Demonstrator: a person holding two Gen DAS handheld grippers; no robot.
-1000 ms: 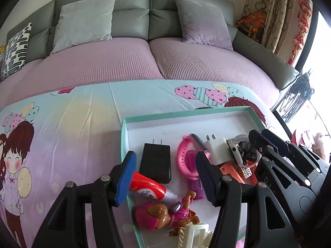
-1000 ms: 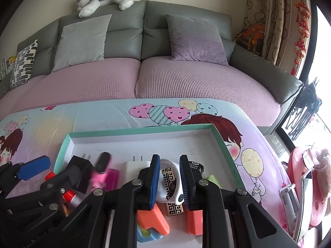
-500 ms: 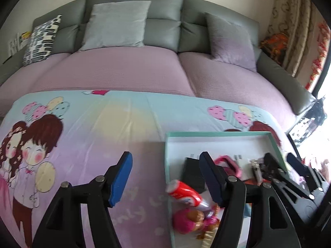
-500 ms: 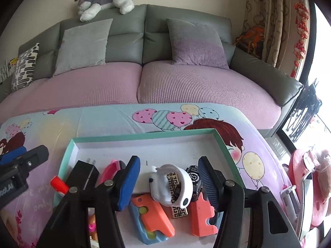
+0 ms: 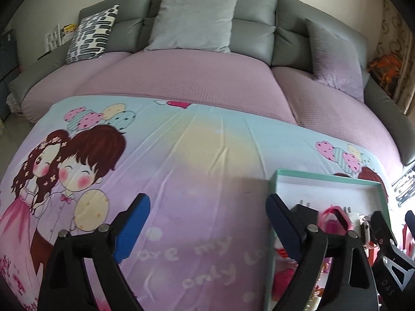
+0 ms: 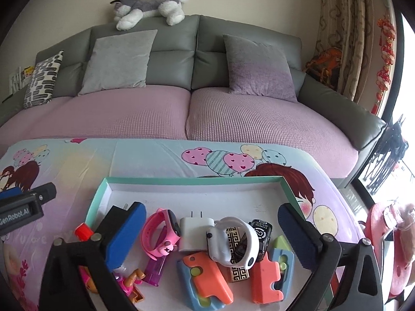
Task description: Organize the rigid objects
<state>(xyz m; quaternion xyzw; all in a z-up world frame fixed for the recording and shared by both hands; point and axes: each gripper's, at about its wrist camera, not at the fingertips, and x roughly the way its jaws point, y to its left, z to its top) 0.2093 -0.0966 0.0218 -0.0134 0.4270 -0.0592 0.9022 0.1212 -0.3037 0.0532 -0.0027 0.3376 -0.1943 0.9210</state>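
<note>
A teal-rimmed white box (image 6: 181, 181) on the cartoon tablecloth holds several small objects. Over it my right gripper (image 6: 211, 235) hangs with its jaws opening wide. A white watch (image 6: 232, 241) lies loose between the fingers on a patterned card, touched by neither pad. Around it lie a pink watch (image 6: 160, 229), a white charger (image 6: 193, 229), a black charger (image 6: 114, 217), orange puzzle pieces (image 6: 264, 277) and a red-capped tube (image 6: 83, 230). My left gripper (image 5: 207, 225) is over bare cloth left of the box (image 5: 324, 177), its jaws opening with nothing between them.
A grey sofa (image 6: 197, 51) with pink covers and cushions runs behind the table. A plush dog (image 6: 147, 6) lies on its back. A red stool (image 6: 386, 248) stands at the right, by the window and curtains. The left half of the tablecloth (image 5: 181, 168) carries no objects.
My right gripper opened and let go of the white watch, which now rests in the box. My left gripper swung left, away from the box, and widened.
</note>
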